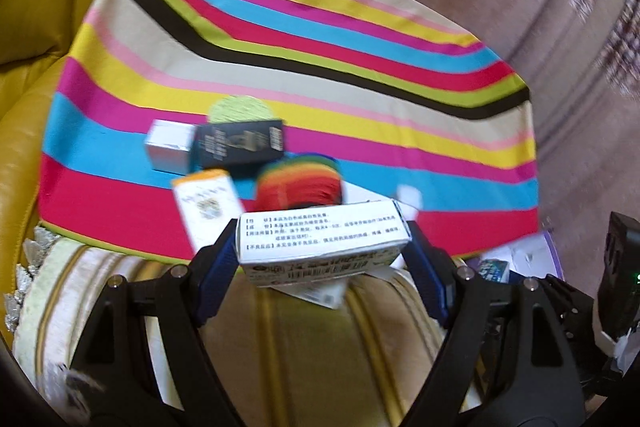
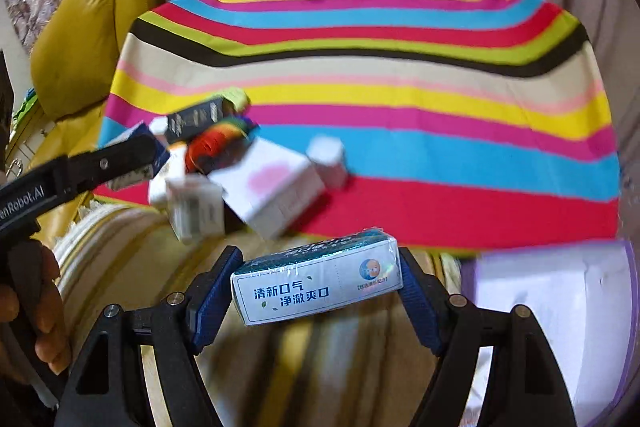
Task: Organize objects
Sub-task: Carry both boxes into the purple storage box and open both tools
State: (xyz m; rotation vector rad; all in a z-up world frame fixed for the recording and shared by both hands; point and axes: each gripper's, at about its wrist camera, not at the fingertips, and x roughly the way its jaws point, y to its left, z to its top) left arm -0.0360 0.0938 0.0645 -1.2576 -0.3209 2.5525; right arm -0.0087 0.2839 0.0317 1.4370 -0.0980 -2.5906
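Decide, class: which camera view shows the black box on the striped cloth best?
The left wrist view. There the black box lies broadside and near, its label face visible between a silver box and a rainbow spool. The right wrist view shows it smaller, angled and blurred, partly crowded by neighbours.

A surface [image 2: 400,67] draped in a cloth of bright stripes is carrying a small cluster of things near its front left part. A black box [image 2: 195,117] is lying there with a lime-green round piece [image 2: 236,97] just behind it and a small silver-white box [image 1: 168,146] at its side. A rainbow-coloured spool [image 2: 216,143] is sitting close in front of the black box, and an orange-topped white carton [image 1: 206,205] is lying beside it at the cloth's front edge. A white box with a pink patch [image 2: 272,187] is resting tilted near a small white bottle [image 2: 328,161], which is standing on the blue and red stripes.
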